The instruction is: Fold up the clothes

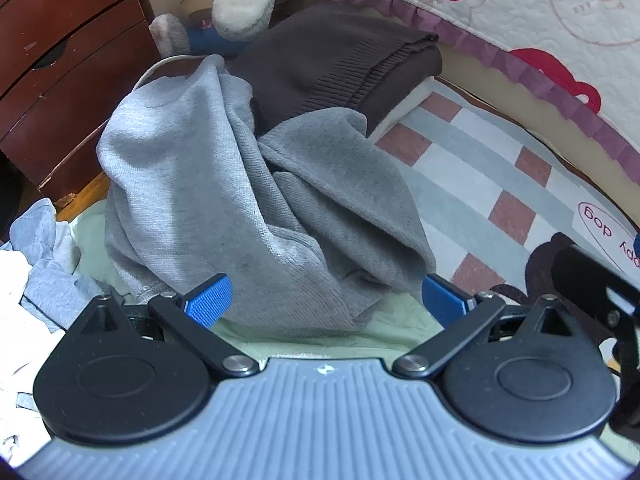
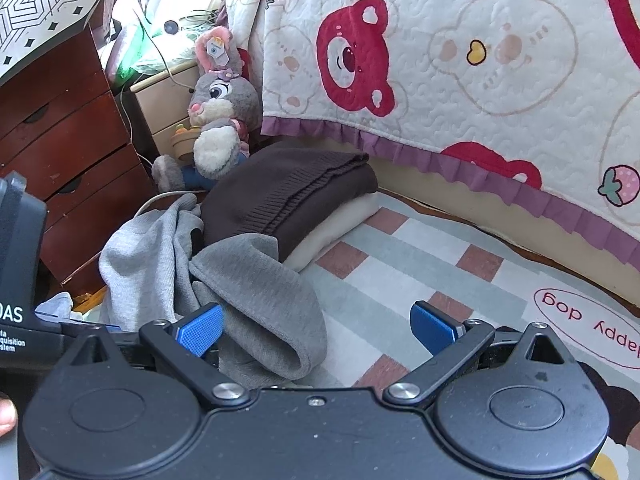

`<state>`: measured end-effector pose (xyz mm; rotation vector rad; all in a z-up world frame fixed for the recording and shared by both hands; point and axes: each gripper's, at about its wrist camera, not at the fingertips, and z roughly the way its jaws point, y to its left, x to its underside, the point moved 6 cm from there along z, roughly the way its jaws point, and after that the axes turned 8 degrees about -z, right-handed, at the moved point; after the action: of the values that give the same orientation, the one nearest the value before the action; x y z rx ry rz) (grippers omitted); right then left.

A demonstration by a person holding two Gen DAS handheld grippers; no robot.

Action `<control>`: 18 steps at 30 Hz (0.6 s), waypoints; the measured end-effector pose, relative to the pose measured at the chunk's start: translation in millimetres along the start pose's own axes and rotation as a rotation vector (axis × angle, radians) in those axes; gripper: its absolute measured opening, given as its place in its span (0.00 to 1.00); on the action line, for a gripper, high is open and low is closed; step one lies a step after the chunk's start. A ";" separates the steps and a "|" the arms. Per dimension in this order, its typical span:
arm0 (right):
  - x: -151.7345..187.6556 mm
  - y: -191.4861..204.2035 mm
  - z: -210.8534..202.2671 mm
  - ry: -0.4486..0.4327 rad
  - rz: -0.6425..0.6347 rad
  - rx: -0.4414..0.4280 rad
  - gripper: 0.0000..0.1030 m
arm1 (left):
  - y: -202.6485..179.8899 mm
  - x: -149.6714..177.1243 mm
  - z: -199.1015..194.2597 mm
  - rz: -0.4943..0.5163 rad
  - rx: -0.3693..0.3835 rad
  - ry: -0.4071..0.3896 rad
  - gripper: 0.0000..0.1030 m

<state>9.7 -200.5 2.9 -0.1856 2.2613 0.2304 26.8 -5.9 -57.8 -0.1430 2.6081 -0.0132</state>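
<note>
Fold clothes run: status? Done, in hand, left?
Done: a brown sweater lies folded on a cream garment on the checked mat. In hand: nothing; left tongs and right tongs are open over the crumpled grey sweatshirt. Left: that sweatshirt, plus a loose pale pile.

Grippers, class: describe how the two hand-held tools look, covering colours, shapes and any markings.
Both match: the left gripper and right gripper each have two blue ribbed pads on black link arms with silver pivot pins, hinged to round black discs. The left body is ribbed grey, the right plain black. A black box with white lettering sits beside the right one.
</note>
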 end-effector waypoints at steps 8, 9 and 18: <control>0.5 0.7 0.9 0.008 0.001 0.004 0.99 | -1.3 1.6 2.2 0.002 0.009 0.011 1.00; 0.7 0.6 1.2 0.010 0.001 0.005 0.99 | -1.5 1.1 2.0 0.001 0.009 0.012 1.00; 1.5 -0.2 2.3 0.020 -0.002 0.004 0.99 | -1.1 1.5 3.2 0.005 0.009 0.022 1.00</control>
<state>10.5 -200.2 0.2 -0.1884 2.2811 0.2243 27.2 -7.0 -61.3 -0.1343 2.6295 -0.0253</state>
